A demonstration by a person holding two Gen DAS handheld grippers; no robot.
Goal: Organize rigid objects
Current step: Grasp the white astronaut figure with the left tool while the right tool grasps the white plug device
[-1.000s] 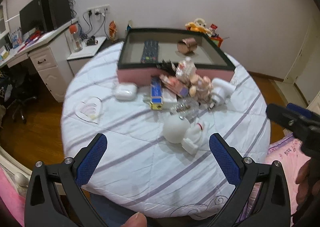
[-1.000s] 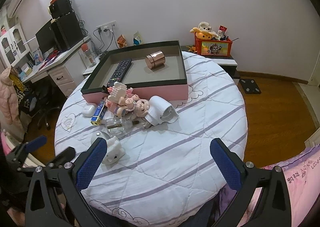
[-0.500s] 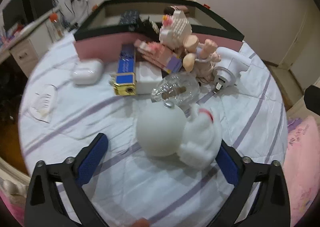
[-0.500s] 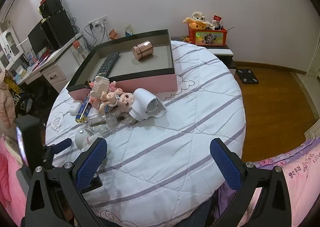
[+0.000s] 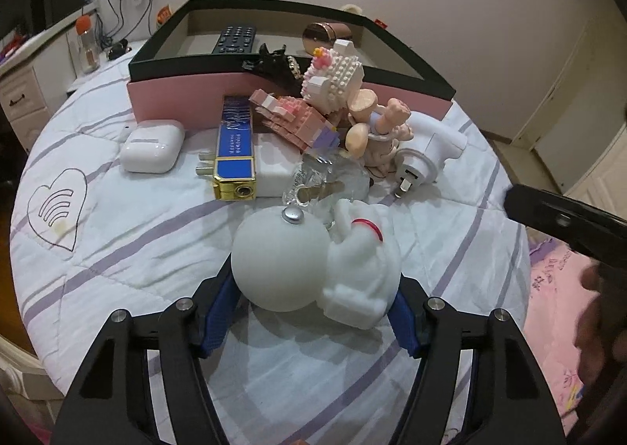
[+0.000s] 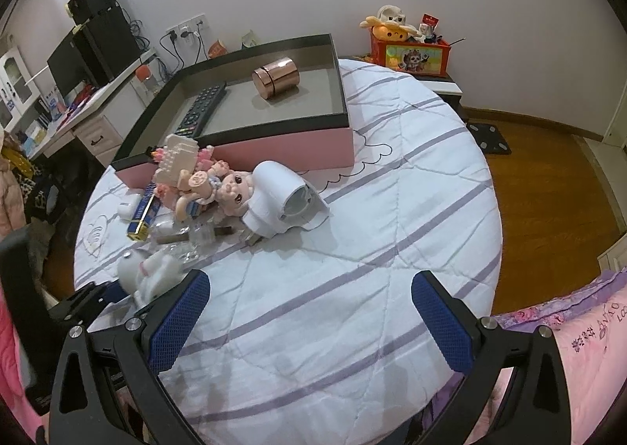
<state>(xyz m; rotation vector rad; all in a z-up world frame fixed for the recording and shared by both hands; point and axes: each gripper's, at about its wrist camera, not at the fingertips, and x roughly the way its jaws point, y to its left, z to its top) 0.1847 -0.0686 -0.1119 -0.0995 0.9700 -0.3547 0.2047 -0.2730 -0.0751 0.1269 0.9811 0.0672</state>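
The left gripper (image 5: 313,312) has just been closing, and its blue pads now squeeze the white astronaut toy (image 5: 313,265) low in the middle of the frame (round head on the left). The right gripper (image 6: 311,312) stands wide open over bare quilt (image 6: 352,249). The pink box (image 5: 188,92) sits at the top, behind the toy pile.

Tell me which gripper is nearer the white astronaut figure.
Left. The left gripper has its pads around the white astronaut figure; the right gripper hangs open beside it, over bare quilt.
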